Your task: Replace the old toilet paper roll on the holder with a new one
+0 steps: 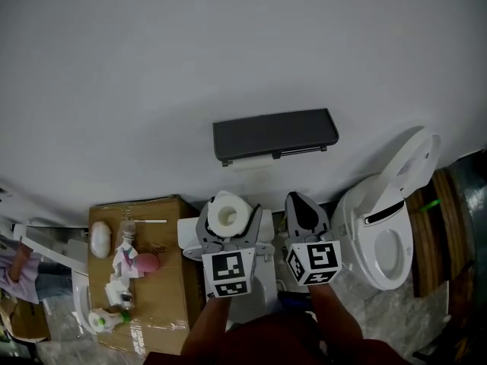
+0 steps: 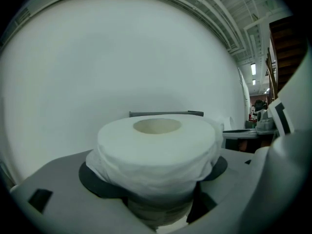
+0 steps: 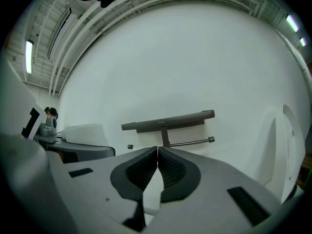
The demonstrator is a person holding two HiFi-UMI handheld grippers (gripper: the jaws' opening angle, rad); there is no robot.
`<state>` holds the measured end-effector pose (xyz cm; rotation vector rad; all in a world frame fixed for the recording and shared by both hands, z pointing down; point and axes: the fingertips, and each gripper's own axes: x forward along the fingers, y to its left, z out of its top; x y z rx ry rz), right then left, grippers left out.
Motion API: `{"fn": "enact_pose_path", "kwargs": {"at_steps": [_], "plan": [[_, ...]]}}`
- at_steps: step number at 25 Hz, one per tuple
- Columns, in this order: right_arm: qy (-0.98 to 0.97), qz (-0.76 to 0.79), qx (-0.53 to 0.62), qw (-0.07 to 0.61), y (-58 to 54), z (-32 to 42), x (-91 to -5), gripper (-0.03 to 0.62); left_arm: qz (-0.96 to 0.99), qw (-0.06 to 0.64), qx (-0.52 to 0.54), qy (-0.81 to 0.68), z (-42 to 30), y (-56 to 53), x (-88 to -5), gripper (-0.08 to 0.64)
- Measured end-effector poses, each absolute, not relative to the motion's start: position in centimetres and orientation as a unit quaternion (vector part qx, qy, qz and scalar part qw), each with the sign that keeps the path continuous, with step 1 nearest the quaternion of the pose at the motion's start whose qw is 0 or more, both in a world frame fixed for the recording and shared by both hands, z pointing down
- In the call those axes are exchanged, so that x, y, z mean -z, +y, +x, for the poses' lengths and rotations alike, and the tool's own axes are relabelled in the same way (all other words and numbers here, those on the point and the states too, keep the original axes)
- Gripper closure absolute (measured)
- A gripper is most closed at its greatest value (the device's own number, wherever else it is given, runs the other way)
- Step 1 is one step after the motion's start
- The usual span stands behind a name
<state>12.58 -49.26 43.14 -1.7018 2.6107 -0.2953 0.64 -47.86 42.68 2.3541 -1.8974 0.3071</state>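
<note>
The left gripper (image 1: 229,217) hugs a new toilet paper roll (image 2: 157,147). The right gripper (image 3: 157,152) is pinched closed with nothing in it, facing the wall holder (image 3: 168,121).

On the far wall we see the holder (image 1: 275,134). Nearer us, our left gripper (image 1: 229,208) holds the toilet paper roll (image 1: 228,214) just left of our right gripper (image 1: 300,198). The toilet (image 1: 356,223) stands to the right and a cardboard box (image 1: 163,295) to the left.
</note>
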Motion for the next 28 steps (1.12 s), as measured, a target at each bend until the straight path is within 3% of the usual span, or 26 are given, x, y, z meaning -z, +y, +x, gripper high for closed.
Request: {"fn": "enact_pose_path", "kwargs": {"at_steps": [4, 7, 8, 9, 10, 14, 19, 26, 28], "plan": [[0.837, -0.533, 0.118, 0.020, -50.5, 11.5, -43.6, 0.572, 0.771, 0.055, -0.099, -0.626, -0.3, -48.7, -42.8, 0.120], [0.845, -0.495, 0.190, 0.070, -51.6, 10.0, -44.2, 0.570, 0.768, 0.057, -0.096, -0.631, -1.0, -49.2, -42.9, 0.120], [0.845, -0.476, 0.224, 0.093, -51.9, 9.4, -44.6, 0.547, 0.767, 0.057, -0.095, -0.632, -1.3, -49.4, -42.9, 0.120], [0.843, -0.455, 0.260, 0.118, -52.3, 8.8, -44.9, 0.462, 0.766, 0.057, -0.095, -0.634, -1.5, -49.5, -43.0, 0.120], [0.838, -0.434, 0.296, 0.146, -52.6, 8.3, -45.2, 0.422, 0.765, 0.058, -0.095, -0.635, -1.6, -49.6, -43.1, 0.120], [0.788, -0.361, 0.421, 0.267, -54.8, 7.4, -45.9, 0.389, 0.761, 0.057, -0.096, -0.639, -2.4, -49.6, -43.1, 0.120], [0.701, -0.341, 0.514, 0.358, -58.0, 7.4, -48.5, 0.348, 0.754, 0.055, -0.098, -0.647, -3.4, -49.1, -42.9, 0.120], [0.689, -0.326, 0.519, 0.388, -60.5, 5.9, -47.8, 0.337, 0.741, 0.059, -0.103, -0.661, -5.0, -48.6, -43.1, 0.120], [0.683, -0.326, 0.524, 0.391, -60.7, 5.6, -47.8, 0.399, 0.738, 0.063, -0.104, -0.664, -5.3, -48.4, -43.3, 0.120]]}}
